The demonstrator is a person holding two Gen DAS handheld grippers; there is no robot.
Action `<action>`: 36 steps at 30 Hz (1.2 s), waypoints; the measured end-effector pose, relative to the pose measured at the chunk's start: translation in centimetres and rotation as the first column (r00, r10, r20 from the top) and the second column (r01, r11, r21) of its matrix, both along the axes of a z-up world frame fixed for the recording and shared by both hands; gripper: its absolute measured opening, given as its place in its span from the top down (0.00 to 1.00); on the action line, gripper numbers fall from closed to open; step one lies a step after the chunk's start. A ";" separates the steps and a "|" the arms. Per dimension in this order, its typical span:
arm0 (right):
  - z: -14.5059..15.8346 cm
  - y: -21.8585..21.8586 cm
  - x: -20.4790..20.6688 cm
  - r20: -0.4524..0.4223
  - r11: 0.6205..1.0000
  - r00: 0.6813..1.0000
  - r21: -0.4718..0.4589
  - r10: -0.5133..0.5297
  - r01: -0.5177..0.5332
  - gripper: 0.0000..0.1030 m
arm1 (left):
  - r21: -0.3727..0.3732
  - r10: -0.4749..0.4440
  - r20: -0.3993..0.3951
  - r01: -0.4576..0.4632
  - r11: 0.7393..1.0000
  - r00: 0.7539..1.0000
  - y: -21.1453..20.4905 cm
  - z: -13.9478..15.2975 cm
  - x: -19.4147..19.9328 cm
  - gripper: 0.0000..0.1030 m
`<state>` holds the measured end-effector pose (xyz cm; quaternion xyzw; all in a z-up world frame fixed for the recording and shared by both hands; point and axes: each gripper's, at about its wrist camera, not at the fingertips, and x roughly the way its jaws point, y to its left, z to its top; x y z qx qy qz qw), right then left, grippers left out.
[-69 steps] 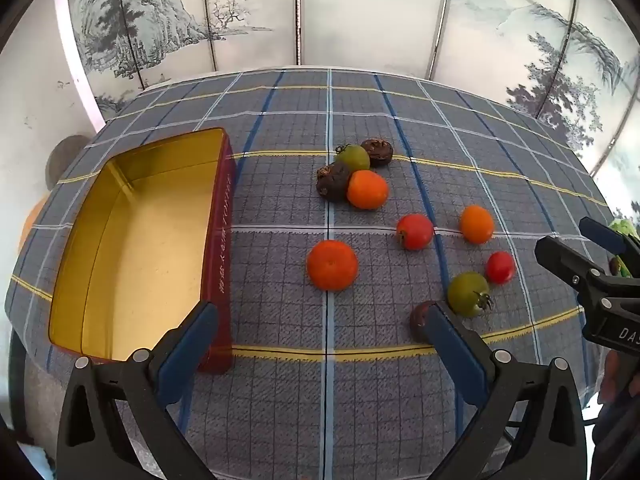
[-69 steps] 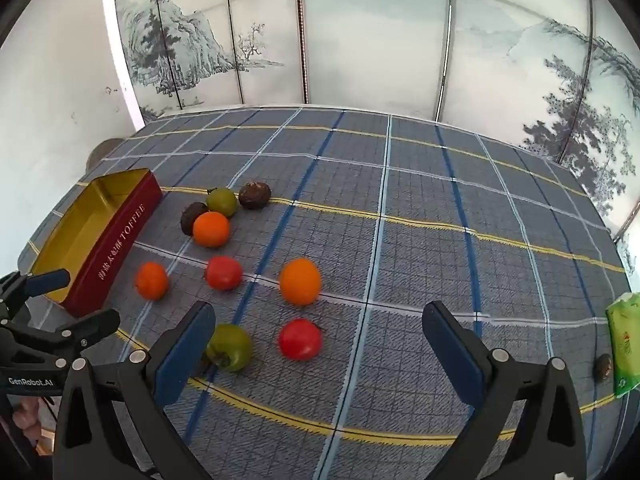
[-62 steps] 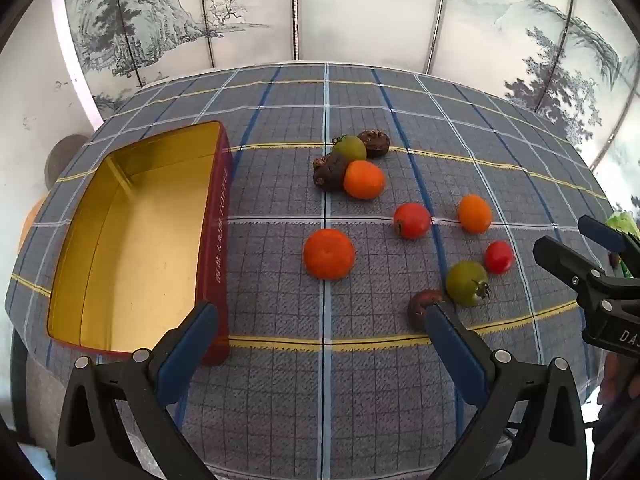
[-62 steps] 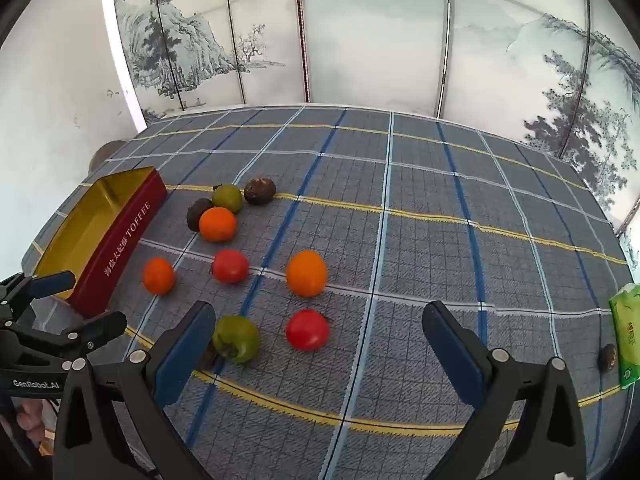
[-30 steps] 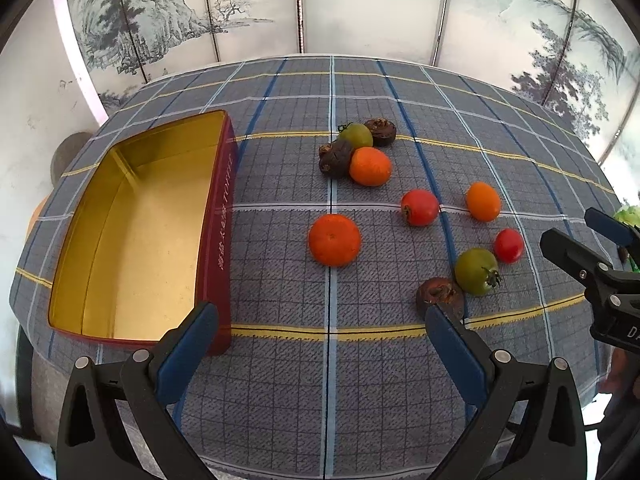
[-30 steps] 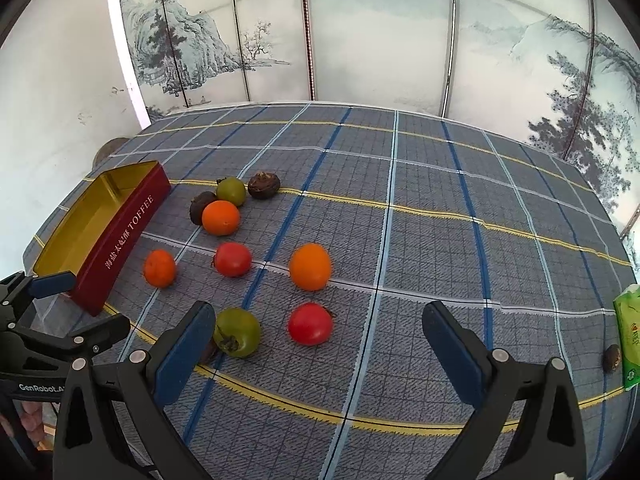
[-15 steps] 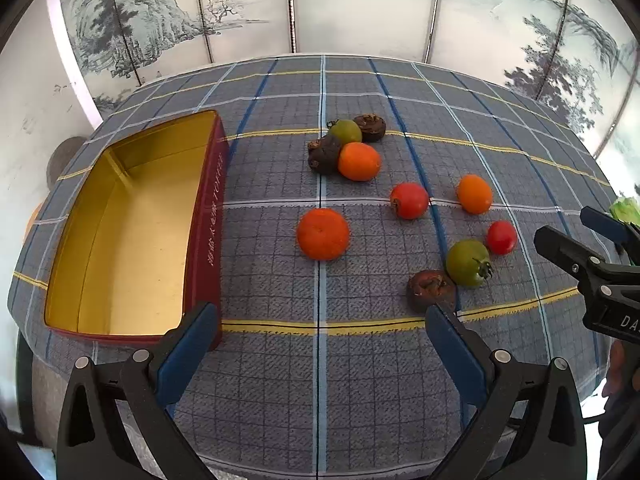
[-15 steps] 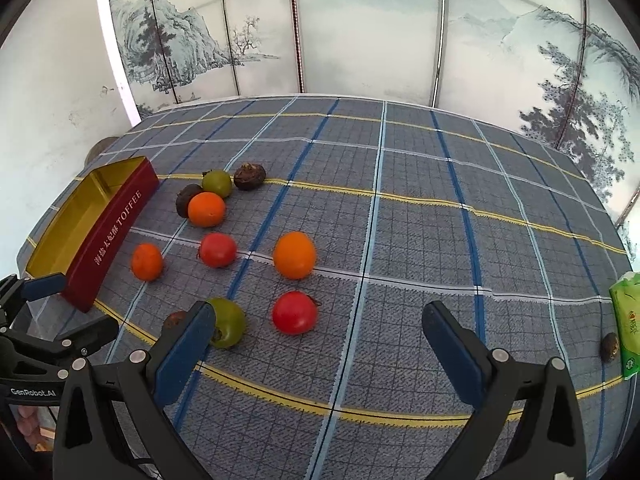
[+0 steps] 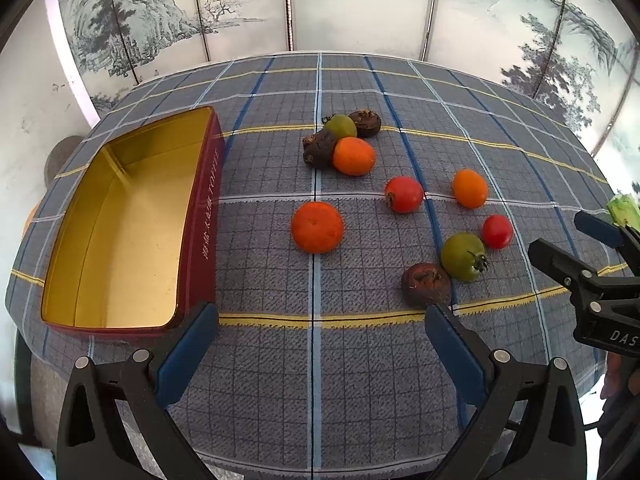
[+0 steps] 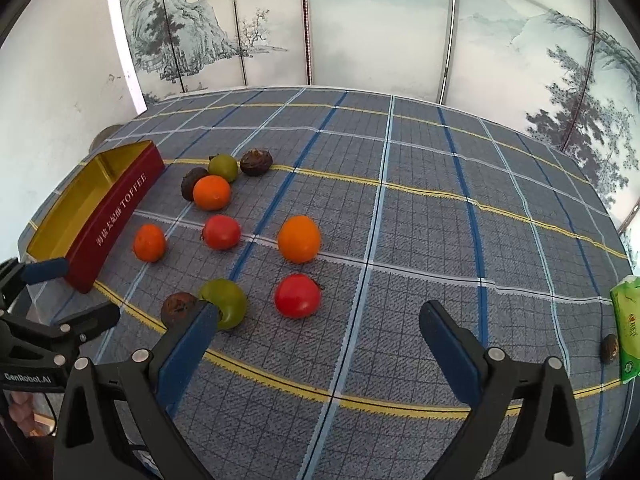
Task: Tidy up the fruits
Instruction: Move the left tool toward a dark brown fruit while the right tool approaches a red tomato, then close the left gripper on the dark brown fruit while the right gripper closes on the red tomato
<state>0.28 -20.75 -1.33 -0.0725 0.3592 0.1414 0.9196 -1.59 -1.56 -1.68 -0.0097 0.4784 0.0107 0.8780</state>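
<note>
Several fruits lie loose on the plaid cloth: a big orange (image 9: 317,227), red tomatoes (image 9: 404,194), a green tomato (image 9: 462,256), a dark brown fruit (image 9: 426,284) and a far cluster around another orange (image 9: 354,156). An open red toffee tin (image 9: 204,216) with a gold inside stands at the left. My left gripper (image 9: 320,316) hovers open over the near cloth, nothing between its fingers. My right gripper (image 10: 318,312) is open and its jaws are closing on nothing. A red tomato (image 10: 297,295) lies just beyond its fingertips, and the green tomato (image 10: 224,304) sits by its left finger.
A green packet (image 10: 628,328) and a small dark fruit (image 10: 610,347) lie at the table's right edge. Painted screen panels stand behind the table. The right half of the cloth (image 10: 460,208) is bare. Each gripper shows at the side of the other's view.
The fruits and the tin lie where they were. Both views have shifted only slightly. The right gripper's fingers stand a touch closer together.
</note>
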 end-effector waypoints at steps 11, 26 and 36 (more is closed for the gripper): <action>-1.5 -0.6 0.5 -0.057 1.000 0.998 0.009 0.013 -0.012 0.30 | -0.024 -0.042 -0.008 0.041 0.999 0.999 -0.6 0.0 -0.5 0.15; -3.7 0.9 3.5 -0.105 0.998 0.993 -0.022 0.049 -0.051 0.47 | -0.062 -0.103 -0.040 0.100 0.993 0.994 -1.6 -0.9 0.3 0.33; -3.9 1.5 4.0 -0.107 0.996 0.990 0.008 0.093 -0.093 0.68 | -0.085 -0.164 -0.056 0.159 0.984 0.985 -3.2 -1.5 1.3 0.35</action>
